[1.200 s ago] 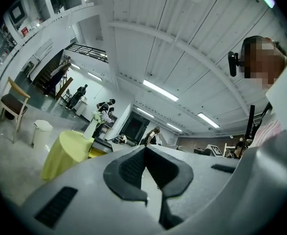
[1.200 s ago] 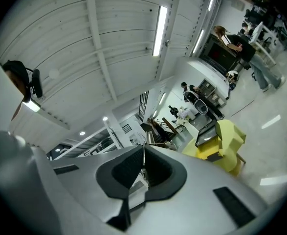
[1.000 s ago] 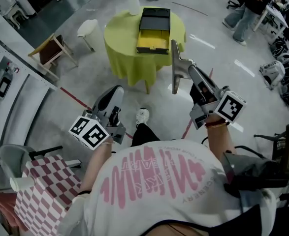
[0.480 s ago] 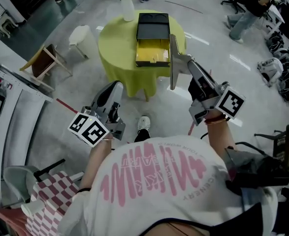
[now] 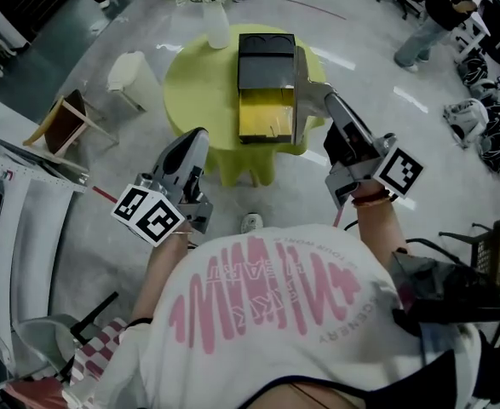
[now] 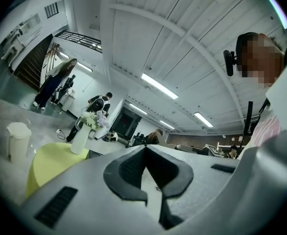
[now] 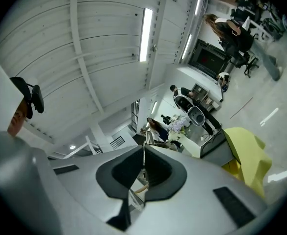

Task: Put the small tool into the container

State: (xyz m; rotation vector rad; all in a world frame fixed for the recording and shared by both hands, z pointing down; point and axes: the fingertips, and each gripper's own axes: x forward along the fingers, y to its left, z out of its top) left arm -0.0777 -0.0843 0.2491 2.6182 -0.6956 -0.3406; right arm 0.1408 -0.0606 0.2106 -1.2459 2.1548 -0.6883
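Note:
A black container [image 5: 267, 58] with an open yellow tray [image 5: 265, 113] stands on a round yellow-green table [image 5: 194, 75] ahead of me. My right gripper [image 5: 319, 102] is shut on the small tool [image 5: 300, 92], a flat grey metal piece that stands crosswise at the jaw tips, level with the container's right side. In the right gripper view the tool shows as a thin edge [image 7: 143, 156] between the shut jaws of the right gripper [image 7: 143, 147]. My left gripper [image 5: 200, 135] hovers short of the table's near edge, shut and empty; the left gripper [image 6: 144, 148] has its tips meeting.
A white vase of flowers [image 5: 215, 24] stands at the table's far left. A white bin [image 5: 135, 79] and a wooden chair [image 5: 62, 122] stand on the floor to the left. People and chairs [image 5: 433, 11] are at the far right. A shoe [image 5: 250, 222] shows below.
The person has walked toward the table, so the table and container sit lower and nearer in view. Both grippers came forward with them, the right one still shut on the tool.

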